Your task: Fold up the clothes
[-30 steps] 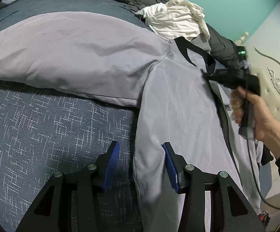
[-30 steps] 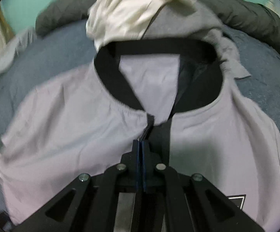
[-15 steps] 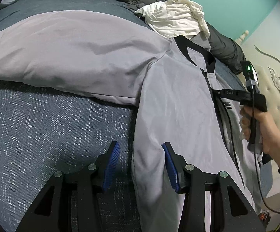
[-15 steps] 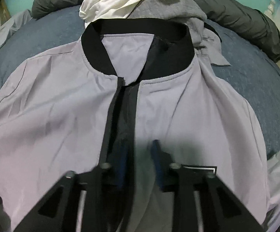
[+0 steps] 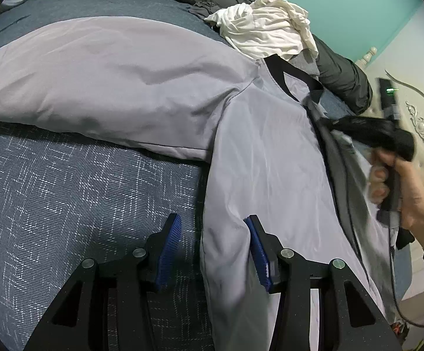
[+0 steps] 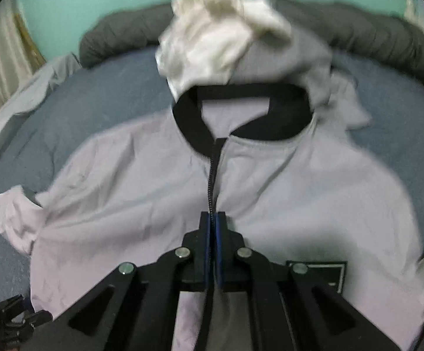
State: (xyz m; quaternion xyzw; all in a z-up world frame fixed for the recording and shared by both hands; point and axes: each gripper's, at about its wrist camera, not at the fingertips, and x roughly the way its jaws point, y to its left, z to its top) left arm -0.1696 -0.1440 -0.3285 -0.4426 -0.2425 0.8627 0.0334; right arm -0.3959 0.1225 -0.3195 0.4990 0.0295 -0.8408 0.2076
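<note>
A light grey zip jacket [image 5: 270,161] with a black collar [image 6: 188,122] lies face up on the bed, one sleeve [image 5: 109,82] spread out to the left. My left gripper [image 5: 212,234] is open low over the jacket's side edge. The fabric edge lies between its blue pads [image 5: 171,239], which do not press on it. My right gripper [image 6: 213,219] is shut on the jacket's zipper edge just below the collar, bunching the front. In the left wrist view the right gripper [image 5: 326,122] shows blurred, held by a hand [image 5: 411,193].
The bed has a dark blue patterned cover [image 5: 65,190]. A crumpled white garment [image 5: 264,32] lies on a grey one just beyond the collar. A dark quilt [image 6: 387,46] runs along the far edge under the teal wall. A cream headboard [image 5: 422,122] stands at right.
Half a second ago the right gripper stood open over the flat jacket front. Now it is shut on the zipper edge and the fabric is pulled up. The left gripper has not moved.
</note>
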